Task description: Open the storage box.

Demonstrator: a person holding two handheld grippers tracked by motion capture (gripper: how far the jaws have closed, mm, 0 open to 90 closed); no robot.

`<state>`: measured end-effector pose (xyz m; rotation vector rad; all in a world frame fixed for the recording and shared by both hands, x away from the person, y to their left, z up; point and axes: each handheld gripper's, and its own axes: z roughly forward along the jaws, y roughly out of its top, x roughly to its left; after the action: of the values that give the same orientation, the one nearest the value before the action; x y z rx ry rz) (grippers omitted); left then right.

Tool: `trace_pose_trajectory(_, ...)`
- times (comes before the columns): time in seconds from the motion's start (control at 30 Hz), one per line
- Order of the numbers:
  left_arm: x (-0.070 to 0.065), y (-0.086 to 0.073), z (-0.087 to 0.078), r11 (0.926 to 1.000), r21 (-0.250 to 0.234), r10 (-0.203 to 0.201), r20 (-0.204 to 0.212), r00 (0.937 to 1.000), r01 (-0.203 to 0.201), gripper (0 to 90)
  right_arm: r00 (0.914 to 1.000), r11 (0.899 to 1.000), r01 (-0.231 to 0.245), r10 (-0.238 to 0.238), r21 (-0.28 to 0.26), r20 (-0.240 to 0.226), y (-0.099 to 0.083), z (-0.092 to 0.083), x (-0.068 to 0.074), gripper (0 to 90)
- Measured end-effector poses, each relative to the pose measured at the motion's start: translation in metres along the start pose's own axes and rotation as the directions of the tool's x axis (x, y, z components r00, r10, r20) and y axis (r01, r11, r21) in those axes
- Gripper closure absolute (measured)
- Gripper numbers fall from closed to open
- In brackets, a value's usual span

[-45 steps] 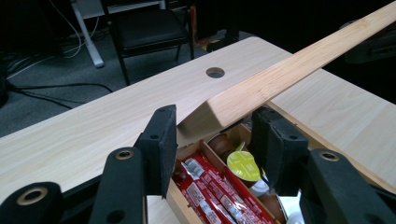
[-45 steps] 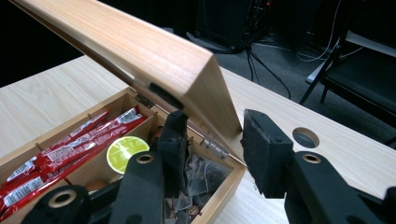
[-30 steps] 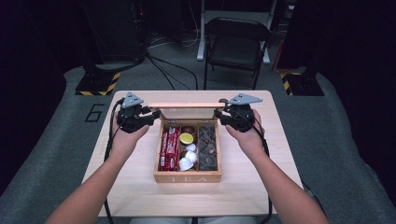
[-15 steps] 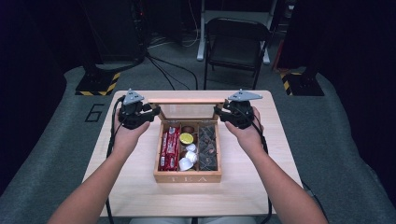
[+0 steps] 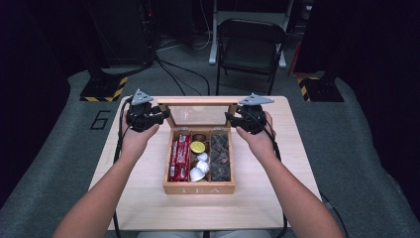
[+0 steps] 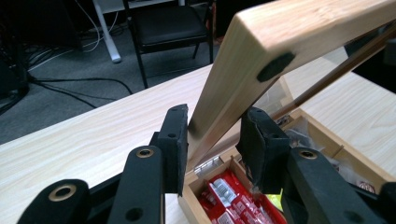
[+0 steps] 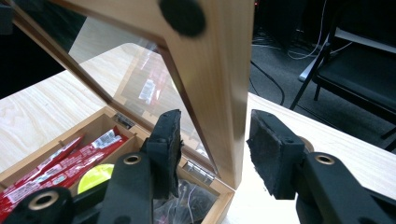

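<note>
Two tools were in your hands at the wooden tea box, one on each side of its raised lid. Your left tool was clenched on the left side rail of the lid: in the left gripper view its two black pads stood on either side of the pale wood frame, the left one pressed against it, and its jaws had just been closing on it. Your right tool sat at the right side rail, and its jaws had just been opening; in the right gripper view the rail stood between the pads with a clear gap on the outer side, so that tool was released around the wood, not squeezing it. The lid stood tilted up at the back of the box, hinged along the rear wall, its glass pane showing the desk behind it. The box sat near the middle of the desk with the word TEA on its front wall. Inside, red packets filled the left compartment, a yellow round capsule and white ones lay in the middle one, and dark wrapped bags filled the right one. A black folding chair stood on the floor beyond the desk.
</note>
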<state>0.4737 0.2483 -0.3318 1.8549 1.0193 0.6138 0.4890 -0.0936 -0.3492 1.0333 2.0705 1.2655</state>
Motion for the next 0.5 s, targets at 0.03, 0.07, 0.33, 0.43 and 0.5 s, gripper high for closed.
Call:
trace_pose_trajectory(0.03,0.000,0.000,0.000,1.0000,0.000,0.000,0.000,1.0000,0.000,62.4,1.0000,1.000,0.000,0.000,0.000,0.000,0.000,0.000,0.000,53.6)
trace_pose_trajectory(0.07,0.001,0.001,0.001,1.0000,0.001,-0.002,-0.002,1.0000,0.002,62.4,1.0000,1.000,-0.009,0.009,0.002,-0.002,-0.001,0.003,-0.003,53.6)
trace_pose_trajectory(0.33,0.005,0.007,0.006,0.9997,0.009,-0.023,-0.005,0.9997,0.023,62.6,0.9987,0.999,-0.050,0.050,0.003,-0.008,-0.007,0.015,-0.008,54.3)
trace_pose_trajectory(0.43,0.005,0.009,0.007,0.9996,0.012,-0.024,-0.004,0.9997,0.024,62.6,0.9983,0.998,-0.059,0.059,0.011,-0.007,-0.009,0.019,-0.009,54.5)
trace_pose_trajectory(0.5,0.006,0.010,0.008,0.9997,0.013,-0.023,-0.006,0.9997,0.023,62.7,0.9987,0.999,-0.051,0.051,0.015,-0.005,-0.011,0.022,-0.010,54.8)
